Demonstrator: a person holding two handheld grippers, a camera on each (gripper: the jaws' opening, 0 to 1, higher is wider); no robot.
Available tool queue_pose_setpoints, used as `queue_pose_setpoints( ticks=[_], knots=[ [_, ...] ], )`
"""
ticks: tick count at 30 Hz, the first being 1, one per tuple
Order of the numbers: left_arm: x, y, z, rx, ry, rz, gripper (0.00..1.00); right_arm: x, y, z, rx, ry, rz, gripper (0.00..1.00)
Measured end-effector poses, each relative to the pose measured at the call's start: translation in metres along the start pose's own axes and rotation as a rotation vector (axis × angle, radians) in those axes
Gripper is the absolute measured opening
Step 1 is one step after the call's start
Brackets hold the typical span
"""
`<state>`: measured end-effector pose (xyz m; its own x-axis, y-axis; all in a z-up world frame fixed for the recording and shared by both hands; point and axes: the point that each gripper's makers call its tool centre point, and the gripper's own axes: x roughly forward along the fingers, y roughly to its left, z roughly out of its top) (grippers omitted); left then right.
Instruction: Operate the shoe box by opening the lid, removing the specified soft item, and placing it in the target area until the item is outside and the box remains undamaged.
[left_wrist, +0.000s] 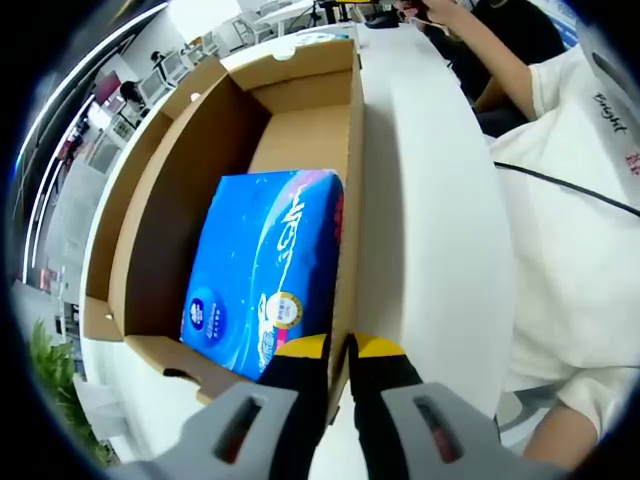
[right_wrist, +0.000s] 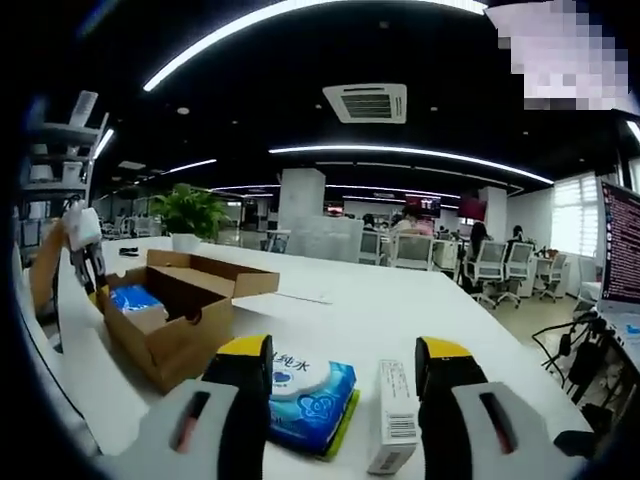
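One step of three looks complete: the shoe box (left_wrist: 300, 130) sits on the white table (left_wrist: 430, 200) with its lid (right_wrist: 215, 268) folded back, and no tear or crush shows in the cardboard.

The soft item, a blue tissue pack (left_wrist: 262, 270), lies inside the box against the near wall, not yet removed.

The left gripper (left_wrist: 340, 350) is clenched on the box's side wall at the near corner, just beside the pack.

In the right gripper view, the right gripper (right_wrist: 345, 365) hangs released, grasping nothing, well apart from the box. Below it lie a wet-wipe pack (right_wrist: 310, 395) and a small white carton (right_wrist: 393, 418).

Remaining, by my judgement: lift the pack out and set it down on the table.
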<state>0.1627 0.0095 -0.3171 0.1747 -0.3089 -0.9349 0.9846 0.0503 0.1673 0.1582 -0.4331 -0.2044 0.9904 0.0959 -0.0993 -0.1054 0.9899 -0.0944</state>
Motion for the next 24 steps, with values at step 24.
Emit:
queue_pose_setpoints(
  ticks=[24],
  knots=[
    [0.0,0.0,0.001,0.0,-0.006,-0.001,0.07,0.006,0.028,0.007,0.004,-0.007,0.071,0.53]
  ],
)
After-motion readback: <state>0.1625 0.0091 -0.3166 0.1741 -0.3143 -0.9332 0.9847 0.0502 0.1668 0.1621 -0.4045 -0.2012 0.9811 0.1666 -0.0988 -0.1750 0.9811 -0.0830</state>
